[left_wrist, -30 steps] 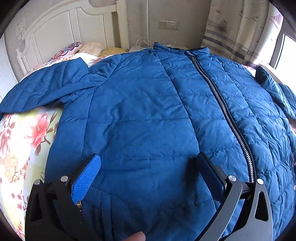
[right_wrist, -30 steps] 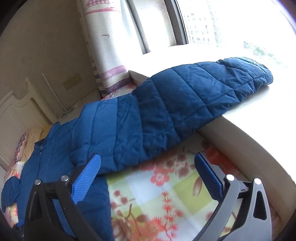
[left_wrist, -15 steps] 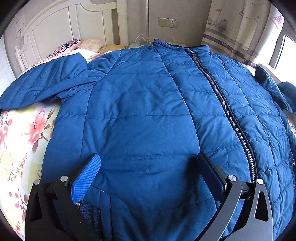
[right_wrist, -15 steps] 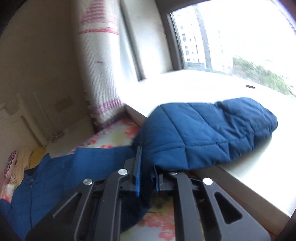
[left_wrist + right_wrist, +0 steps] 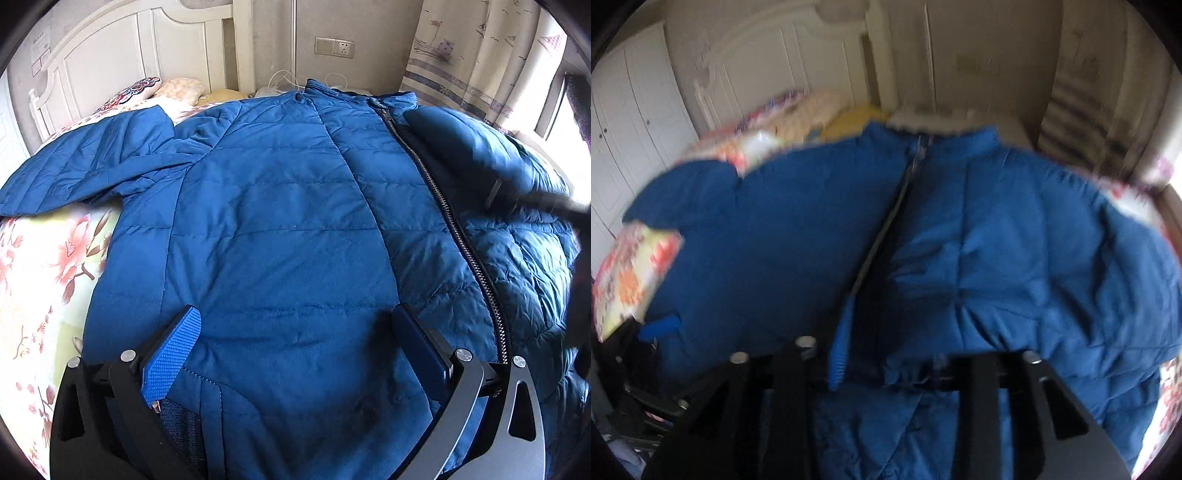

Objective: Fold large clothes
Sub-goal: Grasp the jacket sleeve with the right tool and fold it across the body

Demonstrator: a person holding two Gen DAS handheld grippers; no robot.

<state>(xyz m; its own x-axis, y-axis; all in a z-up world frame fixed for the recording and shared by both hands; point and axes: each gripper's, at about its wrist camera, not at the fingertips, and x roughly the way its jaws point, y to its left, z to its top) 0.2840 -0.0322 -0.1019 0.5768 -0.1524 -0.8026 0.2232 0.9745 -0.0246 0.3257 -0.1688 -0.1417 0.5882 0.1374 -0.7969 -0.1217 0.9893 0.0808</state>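
A blue quilted jacket [image 5: 280, 229] lies front up, zipped, on the floral bed sheet [image 5: 40, 280]. Its left sleeve [image 5: 92, 166] is spread out to the side. My left gripper [image 5: 295, 332] hovers open over the jacket's hem, with nothing between its pads. The other sleeve [image 5: 465, 147] is folded in over the chest beside the zipper [image 5: 454, 229]. My right gripper [image 5: 892, 362] is blurred, and its jaws are opening. The sleeve's cuff [image 5: 912, 369] lies between them, with a dark gap next to the blue pad [image 5: 838, 350].
A white headboard [image 5: 122, 48] and pillows [image 5: 147, 88] are at the far end of the bed. A wall socket [image 5: 334, 46] and a curtain [image 5: 476, 55] stand behind the collar. The window is at the right. White wardrobe doors [image 5: 631, 122] are at the left.
My right gripper shut on the sleeve at the window sill and swung it over onto the jacket's chest. Its jaws have now parted. The left gripper stayed still.
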